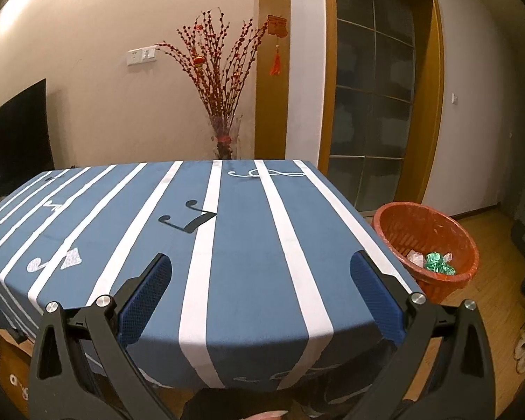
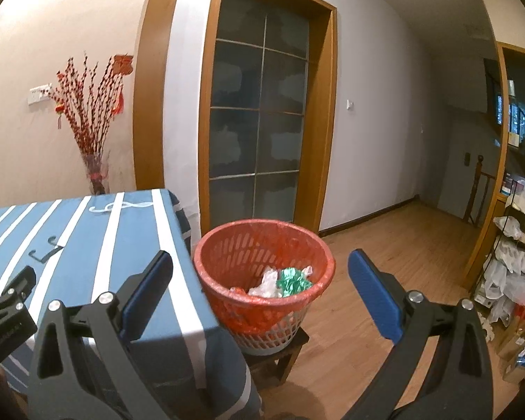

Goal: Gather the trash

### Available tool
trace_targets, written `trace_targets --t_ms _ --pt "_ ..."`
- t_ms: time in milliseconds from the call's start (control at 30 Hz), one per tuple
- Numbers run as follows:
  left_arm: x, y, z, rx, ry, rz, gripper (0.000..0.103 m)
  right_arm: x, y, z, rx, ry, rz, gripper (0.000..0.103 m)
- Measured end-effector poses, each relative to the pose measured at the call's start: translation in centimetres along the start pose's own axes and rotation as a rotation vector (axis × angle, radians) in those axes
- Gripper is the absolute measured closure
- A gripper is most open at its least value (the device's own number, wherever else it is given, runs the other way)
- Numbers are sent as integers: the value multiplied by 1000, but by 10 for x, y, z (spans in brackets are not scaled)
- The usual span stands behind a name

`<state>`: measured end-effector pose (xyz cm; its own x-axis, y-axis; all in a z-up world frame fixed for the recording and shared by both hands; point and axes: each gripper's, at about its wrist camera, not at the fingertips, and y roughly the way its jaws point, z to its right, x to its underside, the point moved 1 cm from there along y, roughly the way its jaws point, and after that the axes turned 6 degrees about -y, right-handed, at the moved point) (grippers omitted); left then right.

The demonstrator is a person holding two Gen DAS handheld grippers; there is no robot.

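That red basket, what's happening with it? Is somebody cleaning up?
A person holds two sets of tongs, collecting trash. The left tongs hang open over the striped tablecloth. The right tongs are open and empty too, pointing toward the red basket beside the table. A green wrapper and clear plastic bits lie inside it, and no trash shows on the table.

The red slatted trash basket (image 2: pixel 264 273) stands upright on a low wooden stool (image 2: pixel 283 353), just beside the table's corner. Inside lie crumpled pieces — a green foil wrapper (image 2: pixel 292 281) touching a whitish plastic scrap (image 2: pixel 267 283).
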<state>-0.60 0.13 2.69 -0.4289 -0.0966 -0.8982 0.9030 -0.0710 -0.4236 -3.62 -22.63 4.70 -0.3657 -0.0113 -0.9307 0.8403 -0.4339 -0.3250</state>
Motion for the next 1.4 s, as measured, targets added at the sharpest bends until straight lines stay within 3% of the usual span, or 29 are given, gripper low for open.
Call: trace_targets --t_ms 1400 --pt "20 -2 0 -15 -20 -66 3 36 21 -7 -23 15 -160 5"
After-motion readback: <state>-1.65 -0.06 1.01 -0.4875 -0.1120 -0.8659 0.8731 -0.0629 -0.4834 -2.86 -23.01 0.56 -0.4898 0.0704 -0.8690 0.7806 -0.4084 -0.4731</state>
